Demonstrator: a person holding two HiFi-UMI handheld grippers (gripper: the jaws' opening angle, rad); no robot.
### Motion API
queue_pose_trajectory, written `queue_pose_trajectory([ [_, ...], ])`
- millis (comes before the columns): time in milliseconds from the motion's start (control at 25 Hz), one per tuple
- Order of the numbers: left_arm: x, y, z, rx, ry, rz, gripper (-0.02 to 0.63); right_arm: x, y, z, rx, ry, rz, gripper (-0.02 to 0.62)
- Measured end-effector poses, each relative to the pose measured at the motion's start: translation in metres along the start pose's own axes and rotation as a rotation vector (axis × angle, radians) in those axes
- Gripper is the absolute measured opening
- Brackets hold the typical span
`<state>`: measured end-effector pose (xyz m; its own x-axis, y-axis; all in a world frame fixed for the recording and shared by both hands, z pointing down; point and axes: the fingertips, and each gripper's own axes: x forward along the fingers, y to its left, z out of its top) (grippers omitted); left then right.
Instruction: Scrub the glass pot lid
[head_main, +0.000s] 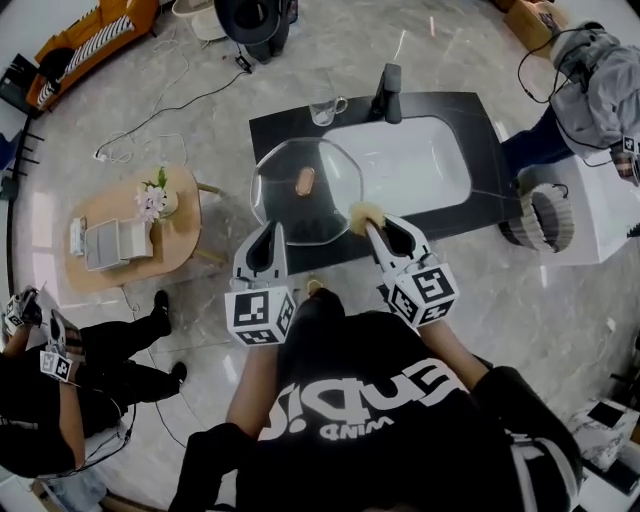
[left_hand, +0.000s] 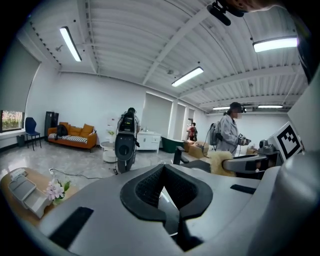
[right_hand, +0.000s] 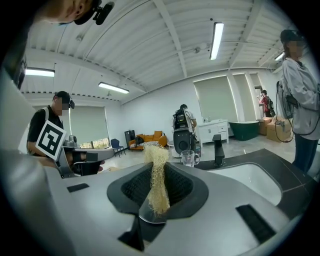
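Only the head view took in the whole round glass pot lid with a brown knob (head_main: 320, 207), which sat over the near-left part of the black worktop (head_main: 285, 125). The left gripper (head_main: 272, 228) had its fingers together on the lid's near rim, which the left gripper view showed merely as a glassy sliver. The right gripper view showed the right gripper (right_hand: 158, 167) with its fingers clamped on a pale yellow fibrous scrubber (right_hand: 158, 187), whose tuft lay against the lid's right edge. The worktop carried a white sink basin (head_main: 410, 165), a black tap (head_main: 388, 92) and a clear glass mug (head_main: 325, 108). Around it lay a grey marble floor (head_main: 220, 60), with a round wooden side table (head_main: 180, 245) and an orange sofa (head_main: 95, 40)
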<state>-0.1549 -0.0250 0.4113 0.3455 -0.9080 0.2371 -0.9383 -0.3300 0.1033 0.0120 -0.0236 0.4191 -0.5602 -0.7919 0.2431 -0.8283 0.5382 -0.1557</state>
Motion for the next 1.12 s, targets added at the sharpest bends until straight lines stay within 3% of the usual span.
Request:
queue_pose_trajectory([
  [240,0.032,0.017,-0.001,0.036,0.024,-0.046,0.014,0.024,-0.004,0.000,0.021,0.004,-0.032,0.060],
  [720,0.087,0.026,-0.013,-0.006,0.084,-0.087,0.018,0.059,-0.039,0.006,0.022,0.044,-0.032,0.060],
  [920,0.114,0.021,-0.029,-0.057,0.151,-0.154,0.178,0.074,-0.053,0.016,0.025,0.040,-0.017,0.060],
  [1120,0.143,0.022,-0.053,-0.023,0.248,-0.199,0.209,0.084,-0.065,0.024,0.020,0.029,-0.004,0.060],
])
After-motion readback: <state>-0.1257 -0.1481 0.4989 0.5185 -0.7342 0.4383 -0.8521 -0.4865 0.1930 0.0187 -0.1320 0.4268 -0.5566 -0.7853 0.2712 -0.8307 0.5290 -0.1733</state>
